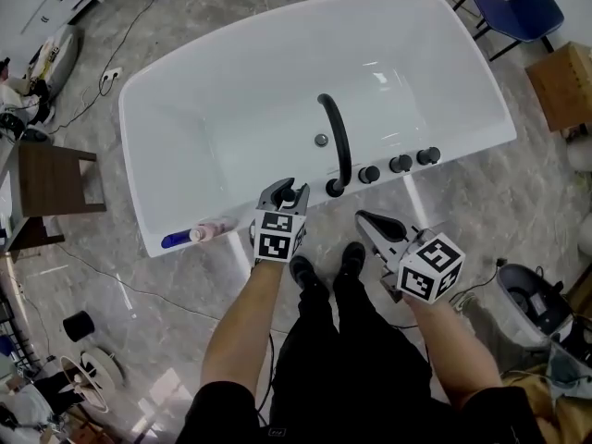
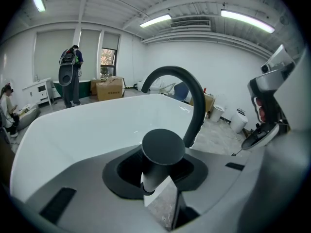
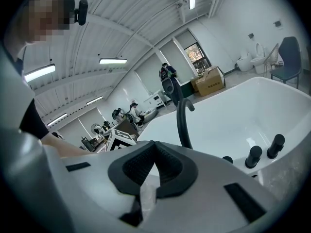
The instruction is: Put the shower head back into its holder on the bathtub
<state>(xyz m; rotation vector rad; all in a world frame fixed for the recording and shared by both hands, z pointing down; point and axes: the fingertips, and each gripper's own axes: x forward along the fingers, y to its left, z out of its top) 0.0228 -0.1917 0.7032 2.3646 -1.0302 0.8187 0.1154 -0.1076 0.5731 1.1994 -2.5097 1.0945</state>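
The right claw (image 1: 367,220) hangs nearest, pressed together and empty, its ridged black pads meeting at the tip, which aims toward 10 o'clock. At its 9 o'clock the left claw (image 1: 285,200) pinches the shower head (image 2: 163,148), a matte black cylinder capped by a flat round disc. The long axis stands near upright, slightly tilted, with the disc end up. The lower end is hidden between the pads. It sits over the near rim of the tub (image 1: 472,146), a glossy white oval.

Just at 3 o'clock of the shower head, a black arched spout (image 1: 340,141) rises from the rim and curves over the basin. Three black knobs (image 1: 400,164) line up beyond it on the same rim. Bottles (image 1: 199,234) lie on the rim at 9 o'clock. A round metal drain (image 1: 321,140) sits in the tub floor. Farther off stand a wooden stool (image 1: 55,181) at 9 o'clock and a blue chair (image 1: 518,9) at 1 o'clock.
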